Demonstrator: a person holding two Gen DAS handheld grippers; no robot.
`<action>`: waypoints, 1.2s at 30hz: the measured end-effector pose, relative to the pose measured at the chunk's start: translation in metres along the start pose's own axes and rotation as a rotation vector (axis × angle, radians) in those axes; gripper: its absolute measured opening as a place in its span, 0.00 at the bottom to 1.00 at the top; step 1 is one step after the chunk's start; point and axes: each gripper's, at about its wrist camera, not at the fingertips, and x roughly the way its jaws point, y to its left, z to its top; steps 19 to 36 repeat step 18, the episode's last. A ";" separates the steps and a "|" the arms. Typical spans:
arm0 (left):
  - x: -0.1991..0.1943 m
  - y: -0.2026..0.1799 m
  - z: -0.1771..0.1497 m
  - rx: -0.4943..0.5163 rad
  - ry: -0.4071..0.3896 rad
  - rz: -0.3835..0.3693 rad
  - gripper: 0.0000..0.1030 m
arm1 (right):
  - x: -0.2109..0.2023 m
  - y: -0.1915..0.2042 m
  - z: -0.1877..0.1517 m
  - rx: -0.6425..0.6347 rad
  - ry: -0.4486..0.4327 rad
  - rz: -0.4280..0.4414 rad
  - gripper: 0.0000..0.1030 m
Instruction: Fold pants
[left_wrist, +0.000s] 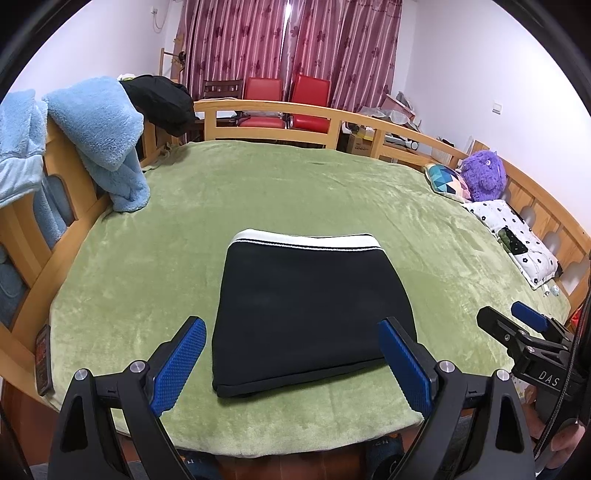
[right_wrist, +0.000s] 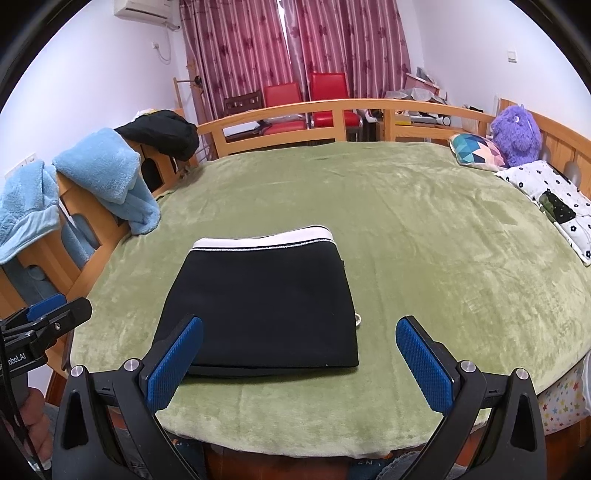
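Black pants (left_wrist: 306, 306) with a white waistband lie folded into a flat rectangle on the green blanket (left_wrist: 295, 192), waistband at the far side; they also show in the right wrist view (right_wrist: 266, 306). My left gripper (left_wrist: 291, 354) is open and empty, held above the pants' near edge. My right gripper (right_wrist: 299, 354) is open and empty, above the near right part of the pants. It shows in the left wrist view (left_wrist: 517, 325) at the right, and the left gripper shows in the right wrist view (right_wrist: 55, 314) at the left.
A wooden bed rail (left_wrist: 280, 110) rings the bed. Blue fleece (left_wrist: 99, 136) and a dark garment (left_wrist: 159, 99) hang on the left rail. A patterned cushion (left_wrist: 447, 181), purple plush toy (left_wrist: 484, 173) and dotted pillow (left_wrist: 517, 240) lie at the right. Red chairs (left_wrist: 288, 99) stand behind.
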 end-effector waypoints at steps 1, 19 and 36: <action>-0.001 -0.002 -0.001 -0.001 -0.001 0.002 0.92 | 0.000 0.001 0.000 0.000 -0.001 -0.001 0.99; -0.006 -0.004 -0.001 -0.008 -0.008 0.003 0.92 | -0.003 0.006 0.001 0.008 -0.002 -0.009 0.99; -0.006 -0.004 -0.001 -0.008 -0.008 0.003 0.92 | -0.003 0.006 0.001 0.008 -0.002 -0.009 0.99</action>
